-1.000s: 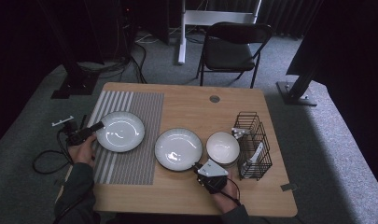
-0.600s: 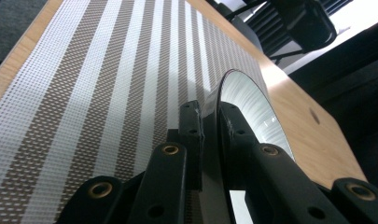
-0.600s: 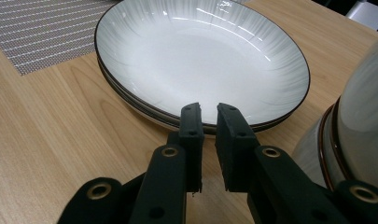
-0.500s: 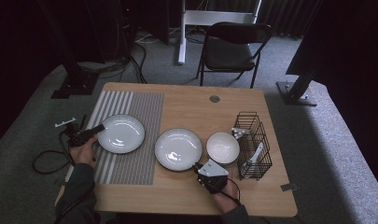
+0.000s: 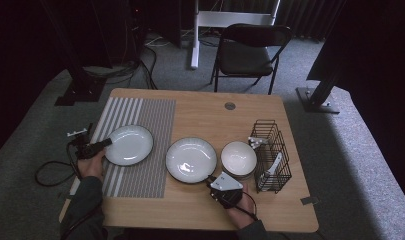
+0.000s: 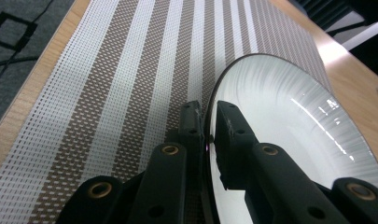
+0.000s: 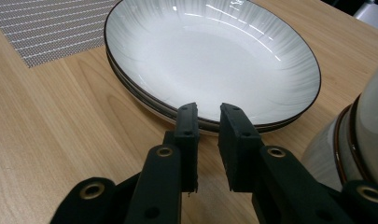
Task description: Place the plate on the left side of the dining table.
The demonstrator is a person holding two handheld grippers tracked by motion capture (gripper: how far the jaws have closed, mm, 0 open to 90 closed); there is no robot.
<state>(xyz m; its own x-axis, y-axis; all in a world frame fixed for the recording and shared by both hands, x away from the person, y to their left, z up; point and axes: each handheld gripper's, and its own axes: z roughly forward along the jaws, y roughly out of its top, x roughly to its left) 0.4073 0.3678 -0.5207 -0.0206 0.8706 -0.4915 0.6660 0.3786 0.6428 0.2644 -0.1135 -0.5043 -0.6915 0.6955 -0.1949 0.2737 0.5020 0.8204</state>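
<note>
The left hand-held gripper (image 6: 209, 140) clamps the left plate's (image 5: 131, 144) rim on the striped mat (image 5: 155, 125). The right hand-held gripper (image 7: 206, 119), its jaws just opening and nothing between them, faces the stacked plates (image 7: 210, 60) beside the bowls (image 5: 238, 159) and wire rack (image 5: 270, 155).

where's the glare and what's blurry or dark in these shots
High view: dim overall, the room behind the table nearly black. Left gripper view: bright streaks of glare on the plate near its right rim, the jaws at the bottom soft and out of focus. Right gripper view: small reflections at the far rim of the stacked plates, and the bowl at the right edge is blurred.
</note>
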